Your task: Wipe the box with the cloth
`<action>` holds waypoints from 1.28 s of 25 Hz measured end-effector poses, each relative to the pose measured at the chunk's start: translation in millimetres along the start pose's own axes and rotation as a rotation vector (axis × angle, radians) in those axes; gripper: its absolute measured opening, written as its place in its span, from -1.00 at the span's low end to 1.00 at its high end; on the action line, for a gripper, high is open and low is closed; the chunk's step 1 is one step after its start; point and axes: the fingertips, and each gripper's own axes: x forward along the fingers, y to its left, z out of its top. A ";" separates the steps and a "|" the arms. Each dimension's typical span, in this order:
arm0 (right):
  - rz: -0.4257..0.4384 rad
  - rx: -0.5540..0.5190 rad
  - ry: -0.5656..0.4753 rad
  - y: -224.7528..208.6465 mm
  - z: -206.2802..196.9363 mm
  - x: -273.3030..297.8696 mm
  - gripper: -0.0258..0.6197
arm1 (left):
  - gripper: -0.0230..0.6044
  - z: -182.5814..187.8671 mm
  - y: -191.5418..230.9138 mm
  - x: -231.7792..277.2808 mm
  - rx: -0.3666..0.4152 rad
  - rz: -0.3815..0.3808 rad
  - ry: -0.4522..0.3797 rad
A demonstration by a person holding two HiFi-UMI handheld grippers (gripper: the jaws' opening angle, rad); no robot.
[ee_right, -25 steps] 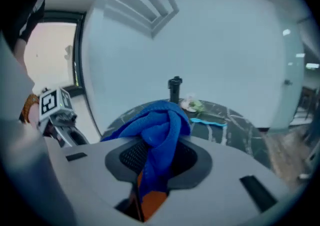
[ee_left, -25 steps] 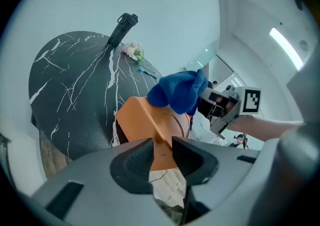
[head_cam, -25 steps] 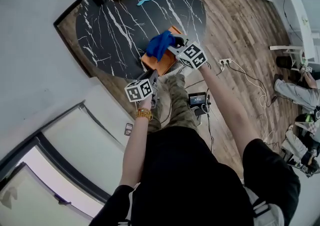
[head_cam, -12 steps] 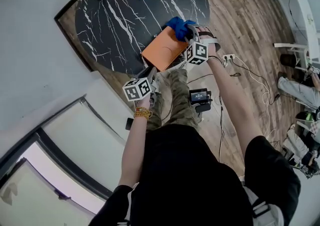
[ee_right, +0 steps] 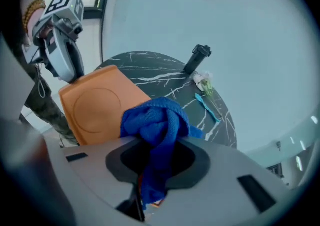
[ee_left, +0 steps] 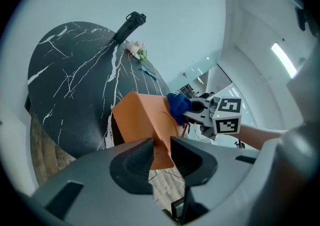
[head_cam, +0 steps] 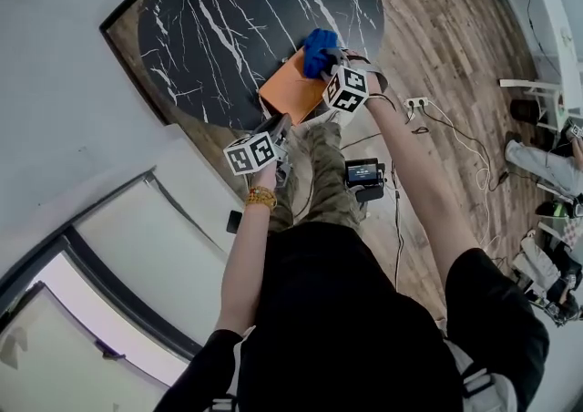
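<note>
Right tongs (ee_right: 159, 157) are clamping the bunched blue cloth (ee_right: 152, 120) at the orange box's (head_cam: 287, 91) far edge; left tongs (ee_left: 161, 153) are gripping its near corner by the marble surface (head_cam: 228, 36).

Blue cloth (head_cam: 318, 47); orange box (head_cam: 290, 89); table (head_cam: 228, 27) blk w/ white veins.

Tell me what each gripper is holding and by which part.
The left gripper holds the orange box by its near corner. The right gripper holds the blue cloth, pinched through its bunched middle, with a tail hanging below the jaws.
</note>
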 end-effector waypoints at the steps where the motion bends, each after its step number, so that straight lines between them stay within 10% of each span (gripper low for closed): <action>1: 0.026 0.000 -0.006 6.2 5.0 -0.7 -0.68 | -0.60 -1.0 -0.3 1.5 0.002 0.003 0.004; 18: 0.212 -0.124 -0.103 112.9 80.4 -13.3 -0.69 | -0.57 0.9 8.1 -13.8 -0.151 -0.066 -0.019; 28: 0.698 0.206 -0.378 146.1 73.6 -89.6 -0.68 | -0.57 17.1 16.4 -21.3 -0.154 -0.036 -0.042; 32: 0.449 0.403 -0.460 69.7 43.0 -105.5 -0.68 | -0.57 10.7 11.8 -13.4 -0.141 -0.043 -0.018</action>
